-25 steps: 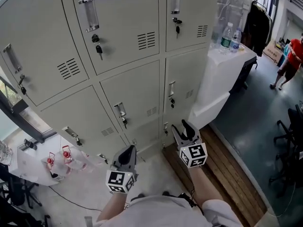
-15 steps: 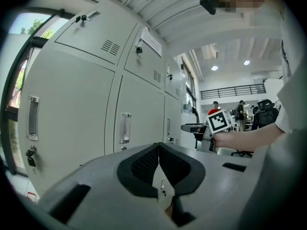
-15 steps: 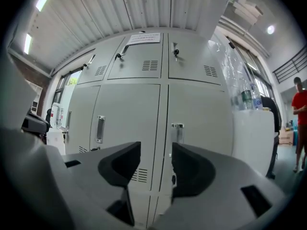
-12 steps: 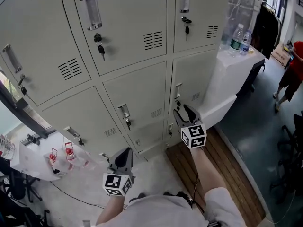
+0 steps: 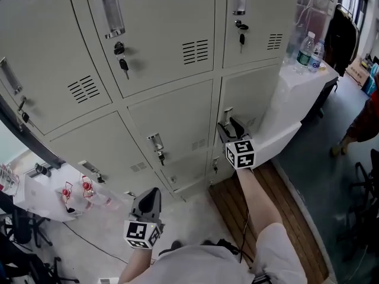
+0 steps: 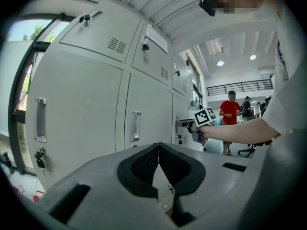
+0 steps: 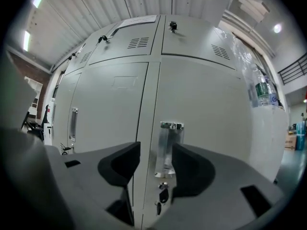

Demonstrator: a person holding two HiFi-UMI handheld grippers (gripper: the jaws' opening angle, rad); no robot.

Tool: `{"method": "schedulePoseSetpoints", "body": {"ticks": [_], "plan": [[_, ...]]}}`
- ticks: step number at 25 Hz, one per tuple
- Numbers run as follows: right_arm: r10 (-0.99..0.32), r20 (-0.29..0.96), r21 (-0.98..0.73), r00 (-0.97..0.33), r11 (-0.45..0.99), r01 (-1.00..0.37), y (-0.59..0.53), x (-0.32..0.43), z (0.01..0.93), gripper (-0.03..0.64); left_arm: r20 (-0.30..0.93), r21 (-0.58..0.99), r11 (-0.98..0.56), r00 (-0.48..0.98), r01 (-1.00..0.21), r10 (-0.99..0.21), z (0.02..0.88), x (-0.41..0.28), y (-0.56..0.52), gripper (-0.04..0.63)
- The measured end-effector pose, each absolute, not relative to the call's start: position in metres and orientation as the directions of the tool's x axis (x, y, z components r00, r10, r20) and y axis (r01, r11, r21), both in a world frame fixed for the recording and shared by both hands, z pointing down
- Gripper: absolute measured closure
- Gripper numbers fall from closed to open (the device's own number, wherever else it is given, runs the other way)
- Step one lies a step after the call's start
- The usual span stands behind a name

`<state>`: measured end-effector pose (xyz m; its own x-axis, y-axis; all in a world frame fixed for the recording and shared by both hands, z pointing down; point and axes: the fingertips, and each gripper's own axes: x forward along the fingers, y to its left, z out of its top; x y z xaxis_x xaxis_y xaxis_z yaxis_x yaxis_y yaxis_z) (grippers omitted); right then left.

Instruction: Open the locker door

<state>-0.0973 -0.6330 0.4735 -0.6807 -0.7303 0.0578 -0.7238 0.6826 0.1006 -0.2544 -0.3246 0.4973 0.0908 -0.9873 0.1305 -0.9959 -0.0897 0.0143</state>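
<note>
Both jaws of the right hand-held gripper (image 7: 156, 164) stand apart, aimed at the handle (image 7: 169, 147) of the middle-right locker door (image 5: 251, 93), likely to pull it; left hand-held gripper (image 6: 159, 164) hangs low, closed, empty.

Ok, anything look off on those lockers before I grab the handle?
Nothing stands out. The locker doors sit shut and flush, keys hang in their locks, and the handle hangs straight, framed by the open right gripper.
</note>
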Motion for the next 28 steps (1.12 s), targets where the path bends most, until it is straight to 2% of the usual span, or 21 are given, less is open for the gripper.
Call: {"method": "schedulePoseSetpoints", "body": {"ticks": [8, 13, 28], "plan": [[-0.749, 0.083, 0.103, -0.657, 0.662, -0.742, -0.652, -0.109, 0.48, 0.434, 0.144, 0.01, -0.051, 0.052, -0.999, -0.988, 0.501, -0.269, -0.319, 0.586], [-0.754, 0.086, 0.11, -0.652, 0.657, -0.746, -0.655, -0.11, 0.479, 0.492, 0.141, 0.015, -0.059, 0.061, -0.998, -0.988, 0.5, -0.268, -0.323, 0.585], [-0.743, 0.081, 0.081, -0.665, 0.67, -0.738, -0.639, -0.093, 0.481, 0.495, 0.13, 0.022, -0.111, 0.113, -0.994, -0.985, 0.501, -0.258, -0.331, 0.585]]}}
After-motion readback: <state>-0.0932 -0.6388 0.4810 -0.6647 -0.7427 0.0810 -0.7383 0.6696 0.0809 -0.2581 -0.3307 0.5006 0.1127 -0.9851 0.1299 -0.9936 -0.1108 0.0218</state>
